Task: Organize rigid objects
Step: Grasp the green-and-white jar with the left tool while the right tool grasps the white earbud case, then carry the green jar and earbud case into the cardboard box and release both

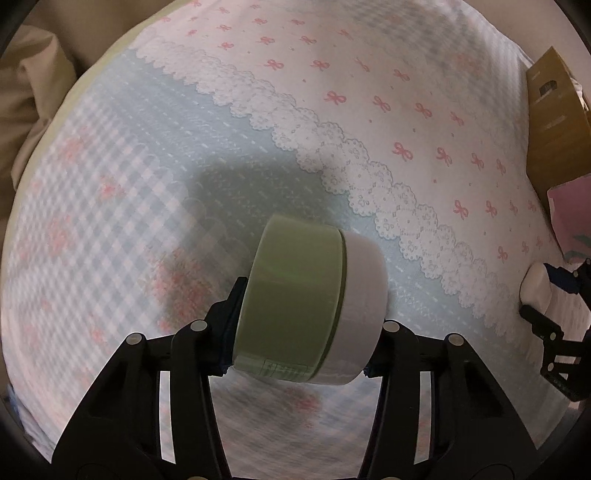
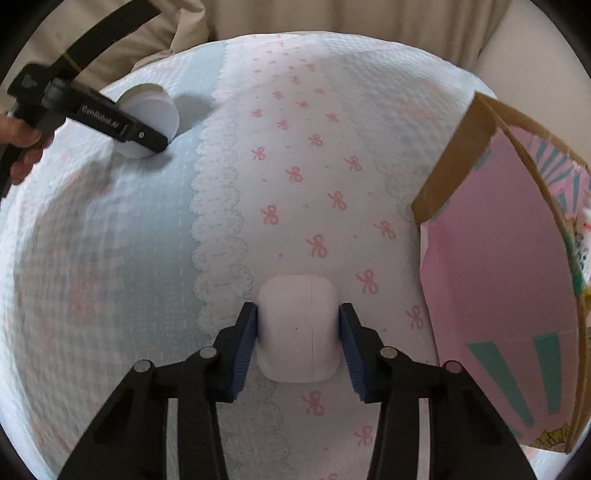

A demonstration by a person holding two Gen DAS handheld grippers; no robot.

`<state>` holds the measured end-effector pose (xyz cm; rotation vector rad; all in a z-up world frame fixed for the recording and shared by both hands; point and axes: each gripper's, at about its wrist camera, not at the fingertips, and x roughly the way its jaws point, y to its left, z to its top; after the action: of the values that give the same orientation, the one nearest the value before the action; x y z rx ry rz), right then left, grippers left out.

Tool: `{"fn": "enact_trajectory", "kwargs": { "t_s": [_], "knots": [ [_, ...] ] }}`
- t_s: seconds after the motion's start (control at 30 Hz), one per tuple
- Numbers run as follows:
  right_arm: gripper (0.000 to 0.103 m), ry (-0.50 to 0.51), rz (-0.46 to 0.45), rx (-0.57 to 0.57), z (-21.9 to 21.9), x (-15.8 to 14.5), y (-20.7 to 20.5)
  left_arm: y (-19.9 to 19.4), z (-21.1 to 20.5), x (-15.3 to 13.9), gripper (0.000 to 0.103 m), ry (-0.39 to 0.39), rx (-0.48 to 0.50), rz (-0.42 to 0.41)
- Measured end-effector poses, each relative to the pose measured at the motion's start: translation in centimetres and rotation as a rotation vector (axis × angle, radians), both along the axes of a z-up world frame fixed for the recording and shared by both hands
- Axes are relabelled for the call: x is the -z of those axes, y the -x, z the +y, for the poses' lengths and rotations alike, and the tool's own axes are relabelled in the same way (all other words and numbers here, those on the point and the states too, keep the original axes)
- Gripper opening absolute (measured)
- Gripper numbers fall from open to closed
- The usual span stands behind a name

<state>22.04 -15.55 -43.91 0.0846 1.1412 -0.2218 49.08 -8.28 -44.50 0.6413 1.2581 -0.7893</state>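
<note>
My left gripper (image 1: 301, 321) is shut on a round green and white container (image 1: 310, 306), held on its side above the patterned cloth (image 1: 332, 110). In the right wrist view the same container (image 2: 149, 118) shows its white end at the far left, held by the left gripper (image 2: 147, 138). My right gripper (image 2: 297, 325) is shut on a small white rounded case (image 2: 297, 328), just above the cloth (image 2: 288, 166). That case (image 1: 535, 291) and the right gripper (image 1: 543, 295) show at the right edge of the left wrist view.
An open cardboard box with a pink inside (image 2: 509, 273) lies on its side at the right, close to the right gripper. It shows at the right edge of the left wrist view (image 1: 554, 122). Beige fabric (image 2: 295, 18) lies beyond the cloth.
</note>
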Motion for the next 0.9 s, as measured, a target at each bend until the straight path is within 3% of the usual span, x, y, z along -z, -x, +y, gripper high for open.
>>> {"fn": "enact_trajectory", "kwargs": {
  "t_s": [0.4,0.67,0.9],
  "knots": [
    [0.041,-0.033,-0.033,0.033,-0.1,-1.6,0.9,2.8,2.8,-2.6,0.045,0.046,-0.085,-0.019],
    [0.041,-0.037,-0.11,0.053,0.3,-6.6,2.9,7.4,4.8,-9.5,0.045,0.118,-0.139,-0.052],
    [0.041,-0.053,-0.184,0.084,0.2,-14.1,6.1,12.6,5.8,-17.1,0.045,0.211,-0.197,-0.04]
  ]
}}
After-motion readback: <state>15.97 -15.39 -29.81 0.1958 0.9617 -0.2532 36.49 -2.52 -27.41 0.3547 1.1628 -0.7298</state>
